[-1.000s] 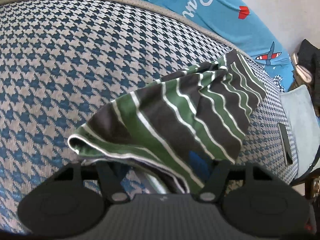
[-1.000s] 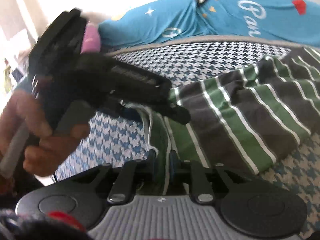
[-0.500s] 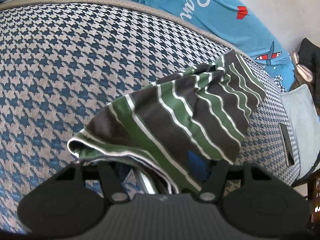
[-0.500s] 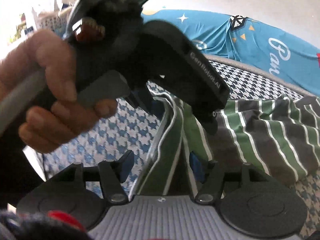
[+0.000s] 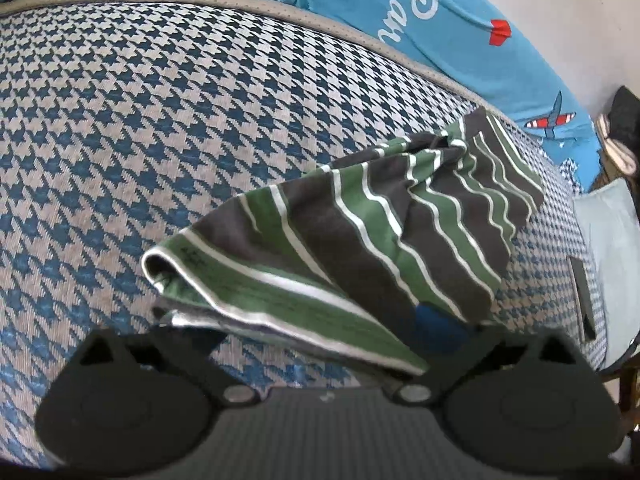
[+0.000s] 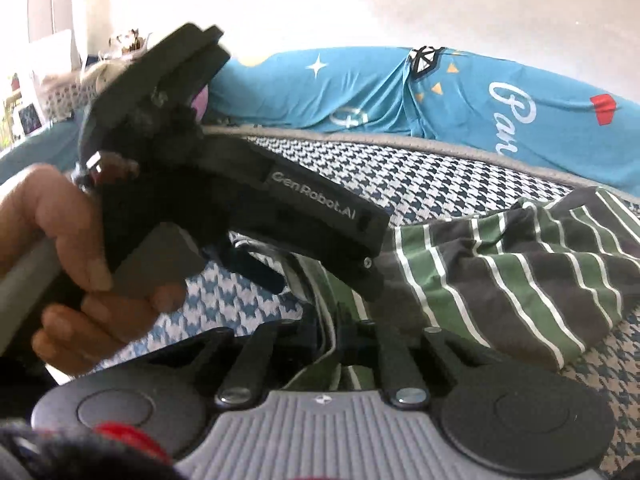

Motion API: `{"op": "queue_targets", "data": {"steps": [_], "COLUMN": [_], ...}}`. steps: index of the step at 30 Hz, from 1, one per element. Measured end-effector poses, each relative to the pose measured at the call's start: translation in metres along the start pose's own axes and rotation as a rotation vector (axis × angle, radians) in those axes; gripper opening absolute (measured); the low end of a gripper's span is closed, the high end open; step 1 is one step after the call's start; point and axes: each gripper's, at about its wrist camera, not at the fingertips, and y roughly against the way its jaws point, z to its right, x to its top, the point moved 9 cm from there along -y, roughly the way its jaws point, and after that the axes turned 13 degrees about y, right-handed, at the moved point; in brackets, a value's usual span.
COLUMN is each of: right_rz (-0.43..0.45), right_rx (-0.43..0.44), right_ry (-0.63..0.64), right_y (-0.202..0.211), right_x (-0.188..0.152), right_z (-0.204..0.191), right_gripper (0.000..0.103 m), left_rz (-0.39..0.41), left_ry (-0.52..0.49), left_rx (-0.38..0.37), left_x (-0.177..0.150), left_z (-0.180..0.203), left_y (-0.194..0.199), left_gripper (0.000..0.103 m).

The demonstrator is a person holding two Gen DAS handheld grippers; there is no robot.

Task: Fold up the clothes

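Across the centre of the left wrist frame, on a blue-and-white houndstooth woven surface point(image 5: 132, 128), a green, dark grey and white striped knit garment point(image 5: 384, 236), bunched toward the upper right and folded over in layers at lower centre. At the bottom edge, left gripper point(image 5: 320, 336) with fingers spread wide, the folded hem lying between them over the gap; blue pad of one finger point(image 5: 434, 326) just visible under the cloth at lower right. Along the top, a bright blue printed fabric point(image 5: 400, 4) with white lettering. In the right wrist frame, right gripper point(image 6: 330, 330) at bottom centre, fingers pressed together, pinching a thin edge of the same garment point(image 6: 500, 268). At left, a hand point(image 6: 68, 264) wrapped round the black handle of the other gripper tool point(image 6: 248, 196), its tip over the cloth.
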Motion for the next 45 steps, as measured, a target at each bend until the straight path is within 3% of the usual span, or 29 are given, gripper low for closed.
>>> {"op": "queue_targets", "data": {"steps": [3,4,5,7,9,10,13,15,20,33,45], "right_rz": [0.009,0.008,0.006,0.002,-0.002,-0.004,-0.008,-0.003,0.005,0.025,0.091], "right_rx": [0.006,0.010,0.014,0.025,0.029,0.031,0.041,0.052,0.076,0.140,0.291], "right_ry": [-0.012,-0.012,-0.012,-0.006,0.005,0.006,0.006,0.011,0.025,0.012,-0.026], "right_y": [0.004,0.002,-0.002,-0.002,0.000,-0.001,-0.004,-0.004,-0.005,-0.015,-0.035], "right_x": [-0.002,0.000,0.004,0.004,0.003,0.002,0.003,0.004,0.007,0.021,0.059], "right_z": [-0.002,-0.004,-0.004,-0.008,-0.012,-0.013,-0.014,-0.017,-0.027,-0.050,-0.100], "right_gripper": [0.010,0.010,0.010,0.010,0.010,0.010,0.010,0.010,0.010,0.010,0.010], "left_rz": [0.002,0.010,0.023,0.026,0.031,0.037,0.091,0.132,0.221,0.280,0.342], "left_ry": [0.034,0.041,0.041,0.044,0.047,0.044,-0.018,-0.068,-0.146,-0.129,-0.068], "left_rx": [-0.024,-0.032,-0.042,-0.054,-0.050,-0.046,-0.008,0.012,0.061,0.084,0.126], "left_x": [0.004,0.006,0.007,0.009,0.010,0.010,0.012,0.012,0.017,0.027,0.050], "left_z": [-0.002,-0.001,0.000,0.004,0.003,0.004,0.012,0.014,0.018,-0.012,-0.062], "left_y": [-0.003,-0.005,-0.006,-0.010,-0.013,-0.016,-0.019,-0.014,0.002,0.038,0.096], "left_gripper": [0.102,0.097,0.090,0.056,0.043,0.031,0.013,0.009,0.009,0.009,0.009]}}
